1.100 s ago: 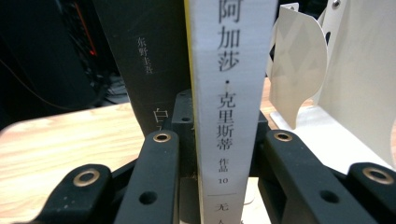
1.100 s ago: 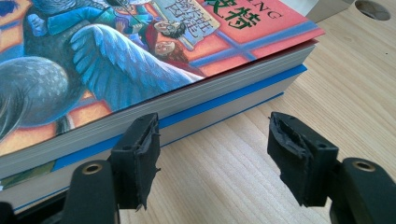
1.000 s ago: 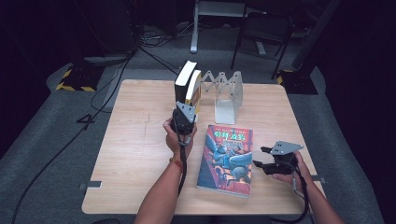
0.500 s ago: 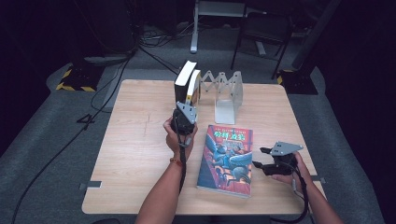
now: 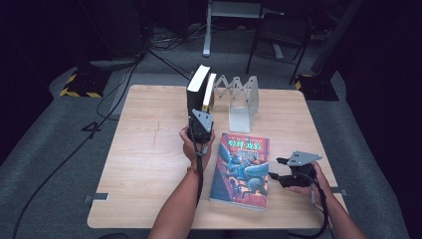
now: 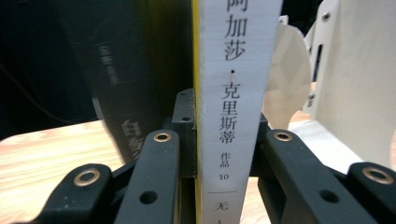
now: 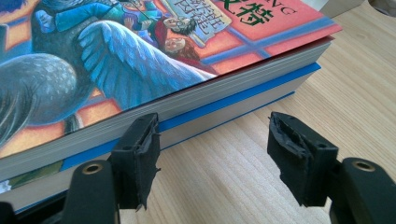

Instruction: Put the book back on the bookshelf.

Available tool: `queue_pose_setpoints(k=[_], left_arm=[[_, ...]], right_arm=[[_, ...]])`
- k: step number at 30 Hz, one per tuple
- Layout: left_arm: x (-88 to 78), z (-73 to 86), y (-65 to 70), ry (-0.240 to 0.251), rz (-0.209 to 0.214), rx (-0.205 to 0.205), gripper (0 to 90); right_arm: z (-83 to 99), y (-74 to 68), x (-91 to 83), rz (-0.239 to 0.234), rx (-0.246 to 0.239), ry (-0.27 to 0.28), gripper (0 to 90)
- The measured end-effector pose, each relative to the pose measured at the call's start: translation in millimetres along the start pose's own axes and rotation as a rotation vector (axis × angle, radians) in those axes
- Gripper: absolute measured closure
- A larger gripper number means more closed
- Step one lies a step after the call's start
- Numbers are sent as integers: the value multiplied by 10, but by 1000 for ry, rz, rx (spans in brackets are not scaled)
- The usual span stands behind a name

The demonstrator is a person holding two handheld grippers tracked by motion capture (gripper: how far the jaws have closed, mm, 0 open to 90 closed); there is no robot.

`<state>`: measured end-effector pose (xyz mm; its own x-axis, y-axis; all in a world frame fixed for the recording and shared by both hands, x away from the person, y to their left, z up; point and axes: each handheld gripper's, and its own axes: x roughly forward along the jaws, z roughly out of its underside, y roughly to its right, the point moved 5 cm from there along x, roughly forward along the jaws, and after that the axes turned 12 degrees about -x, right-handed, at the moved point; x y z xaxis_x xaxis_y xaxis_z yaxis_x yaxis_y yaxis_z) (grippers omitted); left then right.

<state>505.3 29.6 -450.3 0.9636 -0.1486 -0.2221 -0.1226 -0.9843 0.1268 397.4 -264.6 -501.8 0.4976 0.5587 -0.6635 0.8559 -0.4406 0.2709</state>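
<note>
Two books stand upright at the back middle of the wooden table (image 5: 149,149). One is thick and dark (image 5: 196,89). The other is thinner, with a white spine (image 5: 209,92) printed in Chinese characters (image 6: 231,93). My left gripper (image 5: 201,117) points at them, and its jaws (image 6: 224,140) are shut on the white-spined book's spine. A colourful paperback (image 5: 241,164) lies flat at the front right. My right gripper (image 5: 275,168) rests open on the table at that book's right edge (image 7: 140,60). Its left pad (image 7: 140,154) is close against the page edge, and its right pad stands over bare wood.
A white folding book rack (image 5: 242,99) stands just right of the upright books, and it shows pale behind the spine (image 6: 345,93). Bare wood lies to the left and along the front. Cables, a chair and a stand sit on the dark floor beyond the table.
</note>
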Motion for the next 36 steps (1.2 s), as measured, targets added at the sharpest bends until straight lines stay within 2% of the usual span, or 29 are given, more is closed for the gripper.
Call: queue_pose_setpoints(k=[4,9,11,13,14,16,18,19,22,25,27,32,34,36], left_arm=[[16,-8,-75,-8,12,-53,729],[-48,22,-171,-40,47,-69,671],[-92,29,-200,-50,70,-87,601],[-150,56,-202,-59,109,-76,588],[-150,56,-202,-59,109,-76,591],[-203,86,-206,-76,125,-44,590],[-251,113,-203,-86,165,-41,632],[-287,128,-195,-88,174,-21,691],[-307,141,-189,-93,190,-10,712],[-305,141,-200,-85,180,-8,730],[-272,130,-197,-79,153,-3,739],[-157,99,-165,-83,137,-24,740],[-74,66,-169,-95,142,-54,737],[-27,46,-182,-99,133,-56,735]], right_arm=[[1,-6,4,-3,-1,-1,350],[9,-3,-4,-9,-4,-6,366],[2,-5,-26,-7,-12,1,373],[-15,-1,-51,1,-14,11,370],[-22,2,-62,2,-9,15,368],[-21,8,-67,4,-9,18,368],[-12,15,-70,5,-7,17,368],[-11,12,-71,0,-9,18,368],[-17,10,-68,3,-11,16,368],[-19,-10,-50,-3,-15,8,367],[-16,-14,-35,-6,-16,5,367],[-12,-33,-13,-13,-22,-5,366],[-12,-33,-8,-14,-24,-6,365],[-7,-31,-6,-18,-20,-5,364]])
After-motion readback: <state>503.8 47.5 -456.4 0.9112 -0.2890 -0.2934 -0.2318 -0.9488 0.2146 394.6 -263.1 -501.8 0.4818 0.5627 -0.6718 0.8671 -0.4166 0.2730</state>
